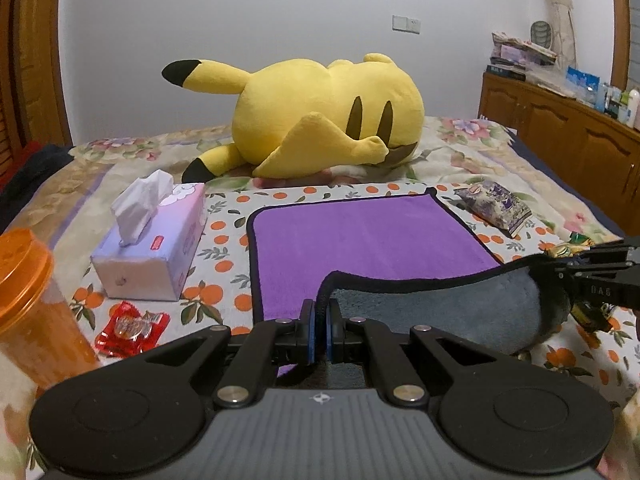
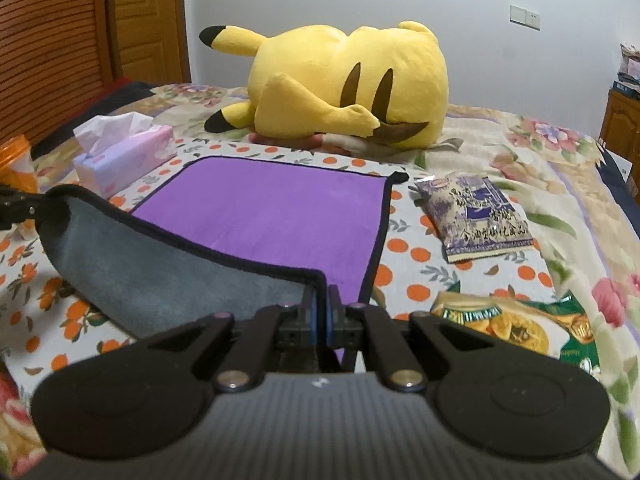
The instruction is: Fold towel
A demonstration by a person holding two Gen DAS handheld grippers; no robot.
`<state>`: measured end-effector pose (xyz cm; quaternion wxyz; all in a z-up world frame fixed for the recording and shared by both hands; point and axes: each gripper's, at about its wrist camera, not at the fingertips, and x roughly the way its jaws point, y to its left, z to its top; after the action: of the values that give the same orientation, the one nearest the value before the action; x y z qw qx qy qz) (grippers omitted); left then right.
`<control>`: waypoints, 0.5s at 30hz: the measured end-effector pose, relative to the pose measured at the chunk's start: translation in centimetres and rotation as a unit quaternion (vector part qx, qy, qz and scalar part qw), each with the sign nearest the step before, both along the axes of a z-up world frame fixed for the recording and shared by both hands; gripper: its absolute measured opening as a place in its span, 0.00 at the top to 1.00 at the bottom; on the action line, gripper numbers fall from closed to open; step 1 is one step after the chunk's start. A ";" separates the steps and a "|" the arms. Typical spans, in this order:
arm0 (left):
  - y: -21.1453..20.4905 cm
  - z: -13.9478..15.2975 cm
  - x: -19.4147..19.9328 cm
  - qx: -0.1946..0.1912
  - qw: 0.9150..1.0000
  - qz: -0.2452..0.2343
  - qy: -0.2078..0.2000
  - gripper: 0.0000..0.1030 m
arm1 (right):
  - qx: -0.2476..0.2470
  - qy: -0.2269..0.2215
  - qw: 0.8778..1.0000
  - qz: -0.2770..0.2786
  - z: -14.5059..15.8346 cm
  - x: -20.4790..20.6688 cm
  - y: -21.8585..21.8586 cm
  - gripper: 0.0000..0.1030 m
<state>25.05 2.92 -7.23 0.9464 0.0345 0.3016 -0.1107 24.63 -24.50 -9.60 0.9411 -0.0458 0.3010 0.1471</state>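
Bed [image 1: 500,160] with floral cover; yellow plush toy [image 1: 328,116] at the far side. Purple towel [image 1: 360,236] lies mid-bed, its near edge lifted, grey underside showing. Left gripper [image 1: 319,320] and right gripper [image 2: 320,304]: fingers pinching the two near corners.

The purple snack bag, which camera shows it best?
The right wrist view: the snack bag lies close and whole, its print sharp, right of the towel. The left wrist view shows it smaller and more distorted, toward the right edge.
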 end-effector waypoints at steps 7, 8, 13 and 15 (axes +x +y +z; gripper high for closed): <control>-0.3 -0.5 1.3 0.012 1.000 -0.004 0.002 0.94 | -0.007 -0.005 1.000 0.004 -0.3 1.5 0.0 0.95; -0.2 -0.5 1.4 0.011 1.000 -0.004 0.002 0.94 | -0.009 -0.006 1.000 0.005 -0.4 1.7 0.1 0.95; -0.1 0.1 1.8 0.007 1.000 -0.001 -0.004 0.94 | -0.018 -0.008 1.000 0.006 -0.4 2.5 0.3 0.95; -0.1 0.4 1.7 0.006 1.000 -0.004 -0.007 0.94 | -0.017 -0.015 1.000 0.011 -0.1 2.7 0.4 0.95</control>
<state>26.76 2.82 -6.80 0.9478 0.0421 0.2953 -0.1130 27.34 -24.06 -9.69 0.9429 -0.0675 0.2892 0.1511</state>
